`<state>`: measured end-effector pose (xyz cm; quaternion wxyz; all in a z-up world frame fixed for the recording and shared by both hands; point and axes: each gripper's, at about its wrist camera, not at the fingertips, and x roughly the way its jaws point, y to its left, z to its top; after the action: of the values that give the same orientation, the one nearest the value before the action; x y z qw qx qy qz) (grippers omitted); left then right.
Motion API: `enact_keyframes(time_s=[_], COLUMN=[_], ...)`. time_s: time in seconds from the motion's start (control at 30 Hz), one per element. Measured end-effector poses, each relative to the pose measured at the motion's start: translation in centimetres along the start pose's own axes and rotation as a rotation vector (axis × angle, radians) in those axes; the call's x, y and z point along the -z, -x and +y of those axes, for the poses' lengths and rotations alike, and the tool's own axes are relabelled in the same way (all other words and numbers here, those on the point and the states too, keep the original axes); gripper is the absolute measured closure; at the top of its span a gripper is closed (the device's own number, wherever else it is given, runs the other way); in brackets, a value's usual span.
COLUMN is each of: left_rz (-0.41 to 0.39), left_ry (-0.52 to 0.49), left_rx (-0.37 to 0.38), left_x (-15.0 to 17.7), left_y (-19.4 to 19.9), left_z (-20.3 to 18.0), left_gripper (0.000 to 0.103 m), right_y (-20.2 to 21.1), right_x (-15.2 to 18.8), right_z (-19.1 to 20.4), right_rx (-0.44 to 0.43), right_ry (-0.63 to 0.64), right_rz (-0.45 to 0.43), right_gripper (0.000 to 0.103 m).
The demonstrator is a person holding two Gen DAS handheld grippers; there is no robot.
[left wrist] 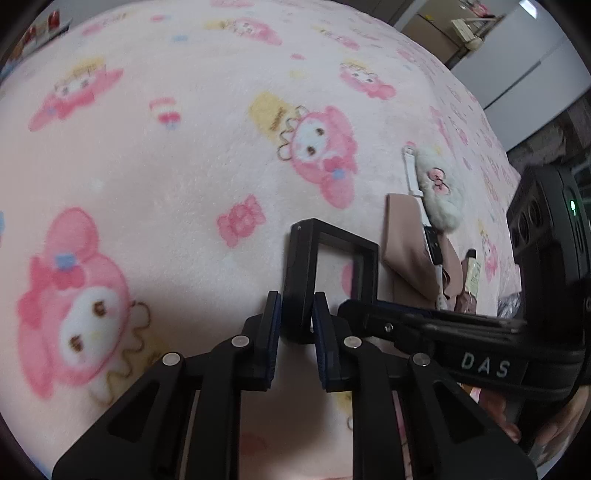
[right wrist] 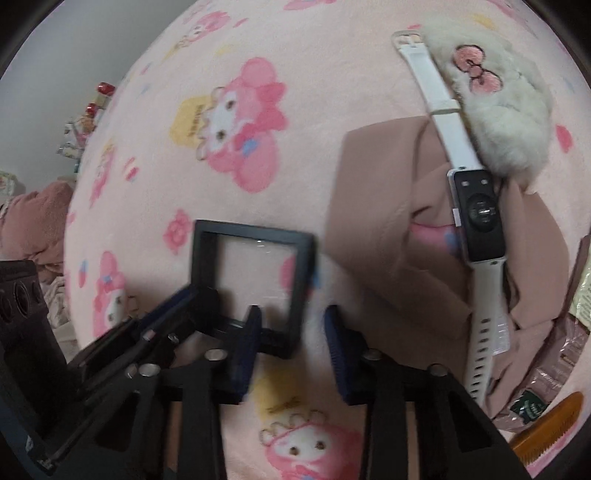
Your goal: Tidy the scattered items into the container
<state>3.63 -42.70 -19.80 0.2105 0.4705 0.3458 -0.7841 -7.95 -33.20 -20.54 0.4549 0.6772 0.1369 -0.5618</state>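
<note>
A small black square frame box (left wrist: 325, 273) with a clear window rests on the pink cartoon blanket (left wrist: 166, 166). My left gripper (left wrist: 297, 317) is shut on its near edge. The box also shows in the right wrist view (right wrist: 255, 280), with the left gripper's fingers (right wrist: 184, 306) on its left side. My right gripper (right wrist: 291, 332) is open, just in front of the box's right corner, holding nothing. A white-strapped smartwatch (right wrist: 476, 218) lies across a beige pouch (right wrist: 380, 221). A fluffy white item with a pink bow (right wrist: 495, 107) lies beside the watch.
A brown comb (right wrist: 546, 428) and a packet (right wrist: 583, 299) lie at the right edge. The right gripper's body (left wrist: 546, 258) fills the right of the left wrist view. Cabinets (left wrist: 436, 33) stand beyond the bed. Small items (right wrist: 92, 110) stand at the far left.
</note>
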Motion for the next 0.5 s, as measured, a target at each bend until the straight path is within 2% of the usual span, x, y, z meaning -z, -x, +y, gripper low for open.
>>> enact_keyframes(time_s=[0.07, 0.2, 0.27, 0.37, 0.4, 0.5], left_rz=[-0.013, -0.048, -0.061, -0.09, -0.095, -0.095], left_ry=[-0.031, -0.086, -0.13, -0.216, -0.241, -0.323], left_rx=[0.001, 0.061, 0.105, 0.166, 0.182, 0.247], left_x=[0.4, 1.5, 1.9, 2.8, 3.3, 4.9], left_y=[1.5, 5.4, 7.0, 9.3, 9.8, 10.9], left_z=[-0.9, -3.3, -5.4, -9.6, -11.0, -15.7], left_gripper=[0.087, 0.087, 0.087, 0.086, 0.086, 0.086], right_y=[1.0, 5.6, 8.6, 10.1, 10.6, 15.1], right_x=[0.4, 2.5, 4.0, 5.4, 8.2, 12.1], right_z=[0.4, 0.7, 0.8, 0.4, -1.0, -3.1], right_rx=[-0.012, -0.047, -0.046, -0.016, -0.008, 0.032], right_ry=[0.003, -0.01, -0.008, -0.027, -0.034, -0.068], right_rz=[-0.02, -0.098, -0.155, -0.239, -0.27, -0.352], right_gripper=[0.08, 0.08, 0.08, 0.08, 0.08, 0.08])
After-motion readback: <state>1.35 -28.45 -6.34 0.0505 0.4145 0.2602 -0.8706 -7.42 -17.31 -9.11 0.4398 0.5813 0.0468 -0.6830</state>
